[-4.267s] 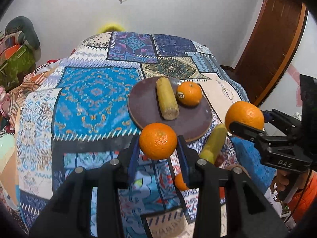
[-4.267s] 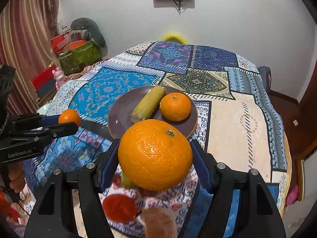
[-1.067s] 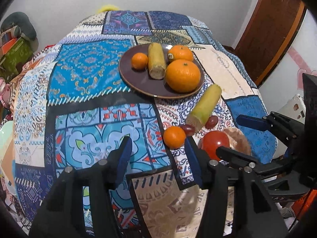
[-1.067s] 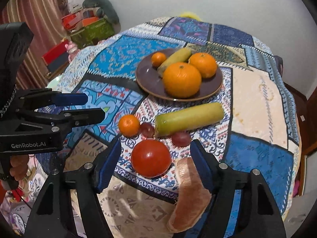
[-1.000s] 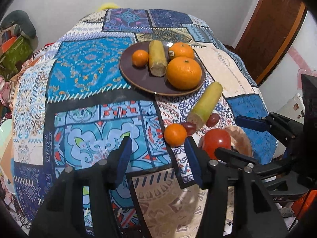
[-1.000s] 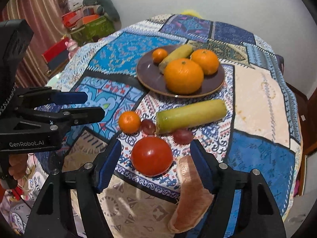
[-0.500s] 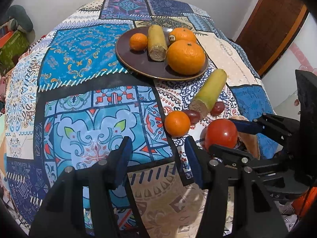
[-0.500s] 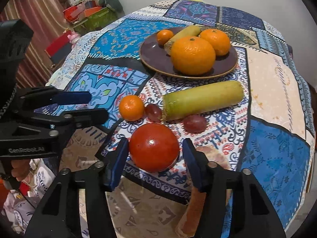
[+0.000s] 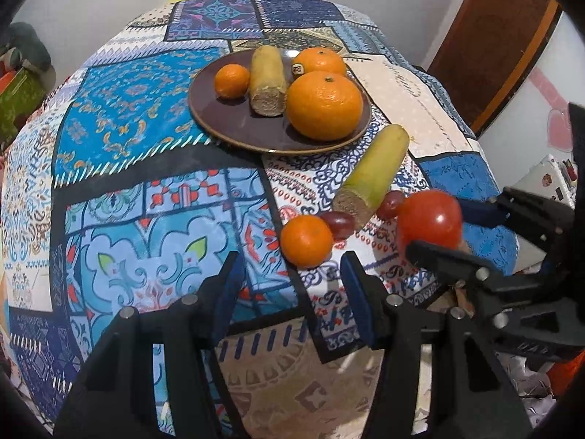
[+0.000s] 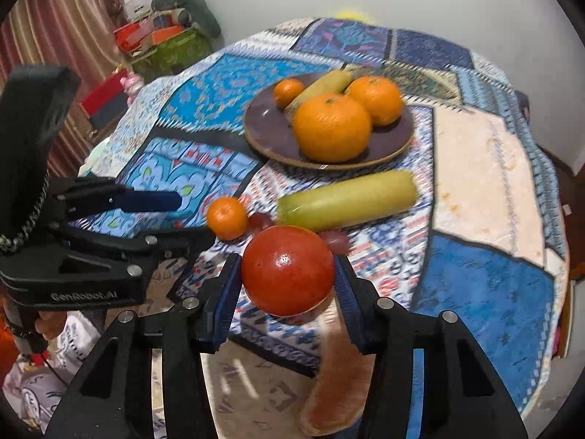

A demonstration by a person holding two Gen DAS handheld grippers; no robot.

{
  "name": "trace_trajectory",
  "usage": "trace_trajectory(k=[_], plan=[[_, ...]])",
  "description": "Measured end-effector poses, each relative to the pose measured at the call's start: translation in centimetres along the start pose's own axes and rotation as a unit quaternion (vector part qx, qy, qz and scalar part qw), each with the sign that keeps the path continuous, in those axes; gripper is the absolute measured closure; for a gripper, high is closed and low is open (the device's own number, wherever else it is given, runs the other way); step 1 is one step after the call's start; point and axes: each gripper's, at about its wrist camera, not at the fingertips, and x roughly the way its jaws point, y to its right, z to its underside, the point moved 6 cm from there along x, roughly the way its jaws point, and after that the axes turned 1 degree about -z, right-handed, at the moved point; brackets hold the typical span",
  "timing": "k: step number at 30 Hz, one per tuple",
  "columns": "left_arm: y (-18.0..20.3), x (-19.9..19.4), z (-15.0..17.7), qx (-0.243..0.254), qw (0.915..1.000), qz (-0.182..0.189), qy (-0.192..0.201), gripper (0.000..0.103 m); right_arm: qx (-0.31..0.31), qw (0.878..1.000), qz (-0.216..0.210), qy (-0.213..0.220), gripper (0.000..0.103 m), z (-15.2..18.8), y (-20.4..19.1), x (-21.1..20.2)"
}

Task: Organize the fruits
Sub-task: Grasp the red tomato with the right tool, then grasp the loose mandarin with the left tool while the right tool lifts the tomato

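Right gripper: clamped on the red tomato, one blue pad against each side; the tomato looks raised off the cloth, at the near right edge of the table.
Left gripper: fingers apart, holding nothing, hovering low at the near edge with the small loose orange just beyond its tips.
Small loose orange: sits on the patterned tablecloth, touching a dark red grape on its right.
Second grape: lies just right of the loose yellow-green piece's cut end, close to the tomato.
Loose yellow-green piece: a long cylinder lying on the cloth between the plate and the tomato, its cut end toward the grapes.
Brown plate: further back, near the middle of the table.
Plate contents: a large orange at the near right, a stickered orange behind it, a yellow cut cylinder in the middle, a small orange on the left.
Pale orange slice: lies at the near edge under the right gripper, blurred.
Cluttered corner: far left of the table, against the wall beside a striped curtain.
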Motion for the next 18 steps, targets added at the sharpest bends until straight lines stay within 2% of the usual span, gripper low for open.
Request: trace_trajectory(k=[6,18], plan=[[0.8,0.8,-0.6,0.009,1.0,-0.001,0.001,0.049,0.012,1.0,0.009,0.015,0.056,-0.9,1.5,-1.0],[0.7,2.3,-0.8,0.0,1.0,0.007,-0.006,0.069,0.026,0.999,0.009,0.021,0.056,-1.4,3.0,-1.1]])
